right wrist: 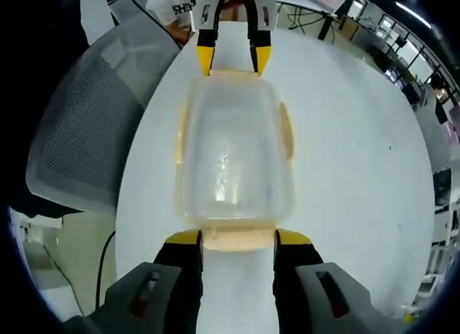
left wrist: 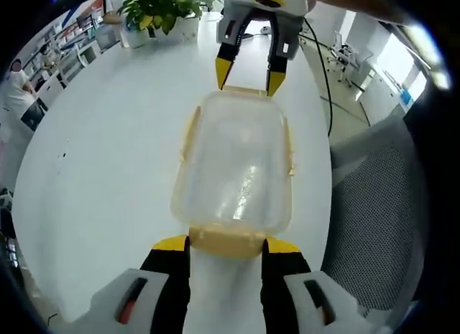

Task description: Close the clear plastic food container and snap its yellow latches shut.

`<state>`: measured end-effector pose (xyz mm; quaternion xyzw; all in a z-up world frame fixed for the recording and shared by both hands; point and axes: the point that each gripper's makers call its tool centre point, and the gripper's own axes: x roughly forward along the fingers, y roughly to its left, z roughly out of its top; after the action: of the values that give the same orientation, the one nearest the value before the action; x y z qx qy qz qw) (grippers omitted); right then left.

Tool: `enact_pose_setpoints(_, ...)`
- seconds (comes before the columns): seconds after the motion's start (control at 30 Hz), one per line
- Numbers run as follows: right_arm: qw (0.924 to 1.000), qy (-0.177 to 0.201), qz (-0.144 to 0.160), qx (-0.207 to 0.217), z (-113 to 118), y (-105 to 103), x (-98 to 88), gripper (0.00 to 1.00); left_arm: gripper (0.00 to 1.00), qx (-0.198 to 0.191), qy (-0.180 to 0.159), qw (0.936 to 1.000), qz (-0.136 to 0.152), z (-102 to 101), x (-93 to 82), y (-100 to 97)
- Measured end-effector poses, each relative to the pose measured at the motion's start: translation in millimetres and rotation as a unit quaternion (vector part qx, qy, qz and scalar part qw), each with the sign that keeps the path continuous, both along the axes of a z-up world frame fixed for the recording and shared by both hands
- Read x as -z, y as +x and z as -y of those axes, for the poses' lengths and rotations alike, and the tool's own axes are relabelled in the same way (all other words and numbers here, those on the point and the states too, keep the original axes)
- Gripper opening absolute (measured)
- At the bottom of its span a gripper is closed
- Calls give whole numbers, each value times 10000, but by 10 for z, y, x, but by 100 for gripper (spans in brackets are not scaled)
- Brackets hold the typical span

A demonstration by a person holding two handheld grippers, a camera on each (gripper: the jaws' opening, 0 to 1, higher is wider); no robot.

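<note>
The clear container [left wrist: 233, 172] is flanked endwise by both spread, ungrasping grippers, left [left wrist: 226, 246] and right [right wrist: 237, 239]. A yellow latch [right wrist: 237, 238] is seen between the right fingertips [right wrist: 184, 238]. No lettering can be read on it.

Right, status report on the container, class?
Left gripper and right gripper open, bracketing opposite end latches. Clear plastic food container lidded on round white table. Nothing obstructing.

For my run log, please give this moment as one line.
container: lid on, on white table | left hand-held gripper: open, at near end latch | right hand-held gripper: open, at opposite end latch
</note>
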<state>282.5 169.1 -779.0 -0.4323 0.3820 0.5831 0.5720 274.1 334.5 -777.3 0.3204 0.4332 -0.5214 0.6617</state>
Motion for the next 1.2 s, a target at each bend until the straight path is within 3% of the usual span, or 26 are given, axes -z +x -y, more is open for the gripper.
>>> enact_pose_setpoints(0.4, 9999, 10, 133, -33, 25, -7, 57, 34, 33, 109, -25, 9999, 126, 35, 102, -20)
enact_pose_setpoints(0.83, 9996, 107, 186, -193, 20, -31, 63, 36, 34, 283, -122, 9992, 244, 29, 102, -11)
enact_pose_setpoints(1.2, 9998, 100, 179, 5, 44, -15, 105, 37, 34, 290, -160, 9991, 282, 36, 114, -13)
